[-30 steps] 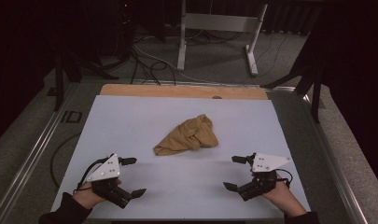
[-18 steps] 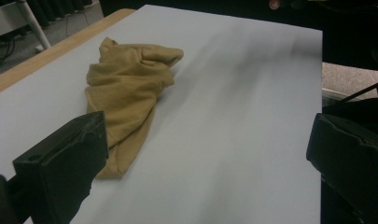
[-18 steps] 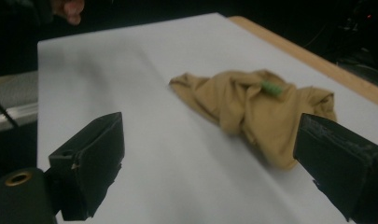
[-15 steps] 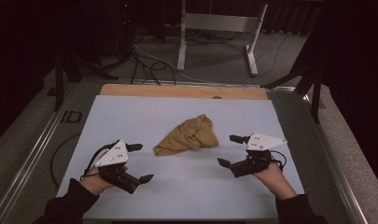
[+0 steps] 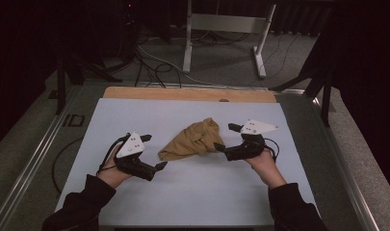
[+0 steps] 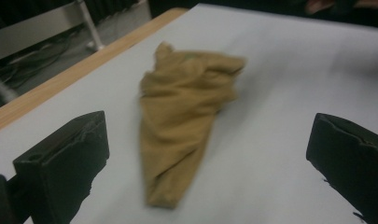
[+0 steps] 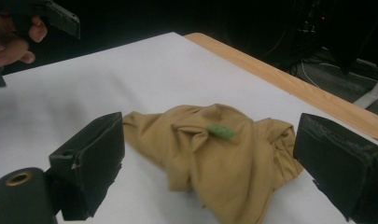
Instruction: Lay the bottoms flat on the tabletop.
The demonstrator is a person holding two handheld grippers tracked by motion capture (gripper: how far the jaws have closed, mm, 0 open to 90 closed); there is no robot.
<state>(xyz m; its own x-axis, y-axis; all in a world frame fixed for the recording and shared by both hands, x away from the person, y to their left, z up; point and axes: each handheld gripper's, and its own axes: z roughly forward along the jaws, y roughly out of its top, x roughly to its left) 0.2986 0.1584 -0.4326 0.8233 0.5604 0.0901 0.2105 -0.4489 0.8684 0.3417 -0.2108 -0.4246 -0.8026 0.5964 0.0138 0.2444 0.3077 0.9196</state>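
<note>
From above, my left gripper [image 5: 153,152] and right gripper [image 5: 225,136] flank the crumpled tan cloth [image 5: 193,139] mid-table, both spread wide; left gripper view: cloth [image 6: 182,116] lies ahead, untouched; right gripper view: jaws straddle its near edge [image 7: 214,154], ready to pinch

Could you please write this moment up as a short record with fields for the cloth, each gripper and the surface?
cloth: tan cloth, crumpled in a heap near the middle of the table, small green tag on top
left gripper: left gripper, jaws open, short of the cloth's narrow end, not touching
right gripper: right gripper, jaws open, at the cloth's bunched side; contact cannot be told
surface: white table top with a wooden strip along the far edge
held: nothing gripped
</note>
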